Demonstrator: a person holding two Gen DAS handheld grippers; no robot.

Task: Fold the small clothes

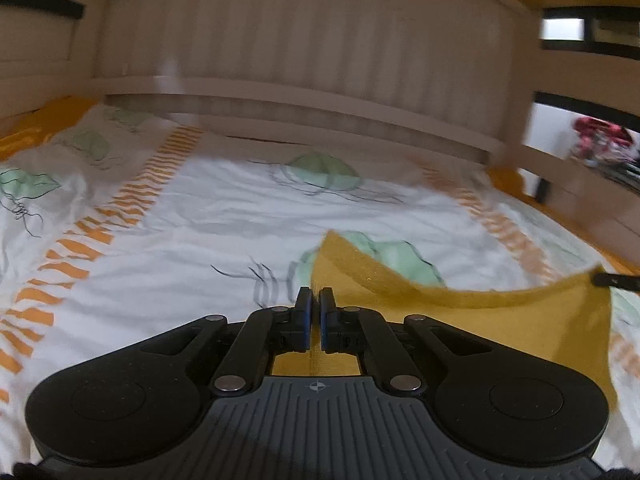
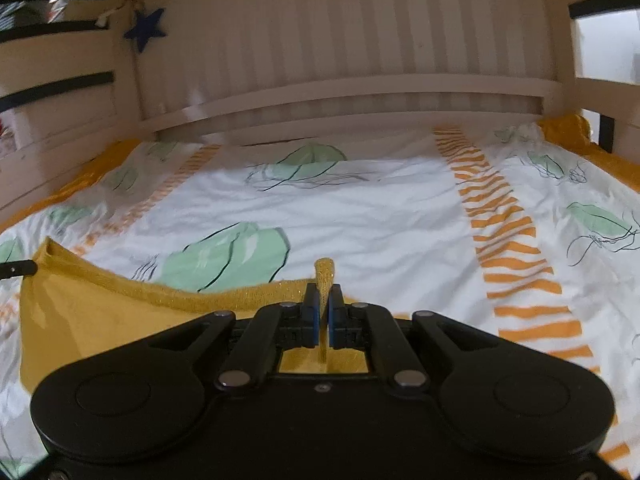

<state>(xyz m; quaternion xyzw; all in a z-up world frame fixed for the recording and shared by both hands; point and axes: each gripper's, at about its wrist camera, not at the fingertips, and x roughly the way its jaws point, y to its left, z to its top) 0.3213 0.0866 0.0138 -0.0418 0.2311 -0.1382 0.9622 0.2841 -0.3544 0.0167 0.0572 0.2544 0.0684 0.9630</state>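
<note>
A mustard-yellow cloth [image 1: 500, 320] hangs stretched between my two grippers above the bed. In the left wrist view my left gripper [image 1: 316, 296] is shut on the cloth's near edge, and one corner [image 1: 330, 240] stands up just past the fingertips. The right gripper's dark tip [image 1: 612, 279] holds the far corner. In the right wrist view my right gripper [image 2: 325, 292] is shut on the yellow cloth [image 2: 100, 312], with a pointed tip of fabric [image 2: 325, 272] poking up between the pads. The left gripper's tip [image 2: 18, 268] shows at the cloth's left corner. The top edge sags between the two.
Under the cloth lies a white bed cover [image 2: 380, 216] with green jellyfish prints and orange striped bands [image 2: 508, 240]. A white slatted headboard [image 2: 340, 92] closes the far side, with side rails left and right. A blue star [image 2: 145, 32] hangs at the upper left.
</note>
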